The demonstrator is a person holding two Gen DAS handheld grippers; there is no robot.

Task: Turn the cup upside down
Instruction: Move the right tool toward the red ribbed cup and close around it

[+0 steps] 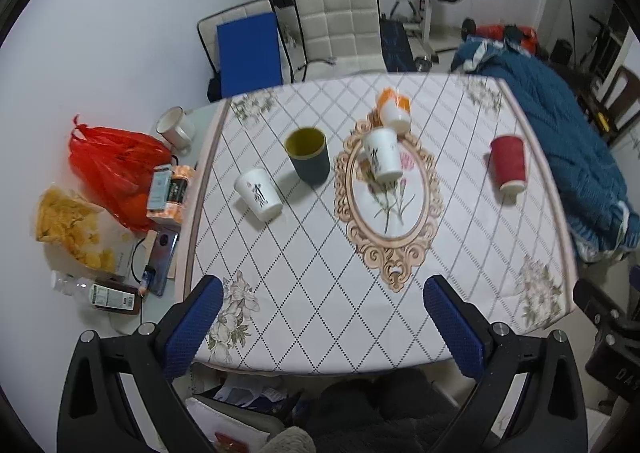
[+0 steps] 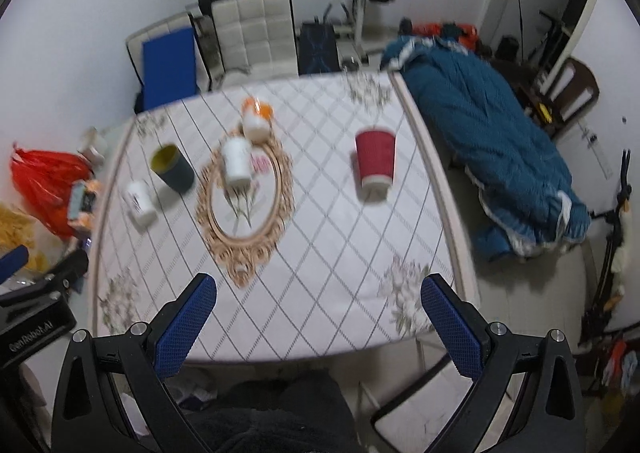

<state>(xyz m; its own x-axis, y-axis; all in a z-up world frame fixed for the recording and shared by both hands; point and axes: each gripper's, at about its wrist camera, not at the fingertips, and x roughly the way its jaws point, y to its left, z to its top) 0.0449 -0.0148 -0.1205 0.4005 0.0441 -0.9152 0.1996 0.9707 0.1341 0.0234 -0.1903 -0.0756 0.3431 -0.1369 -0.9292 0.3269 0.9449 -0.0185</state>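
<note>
Left hand-held gripper (image 1: 322,319): jaws apart, empty, above counter (image 1: 320,313) edge
Right hand-held gripper (image 2: 318,317): jaws apart, empty
Red cup (image 2: 375,161): on counter; white base nearest the camera
Dark cup (image 1: 307,154): upright, mouth open

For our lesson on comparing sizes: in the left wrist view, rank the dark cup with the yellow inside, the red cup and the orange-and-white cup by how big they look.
1. dark cup with yellow inside
2. red cup
3. orange-and-white cup

The orange-and-white cup stands farthest back and is partly hidden, so its true size is unsure.
</note>
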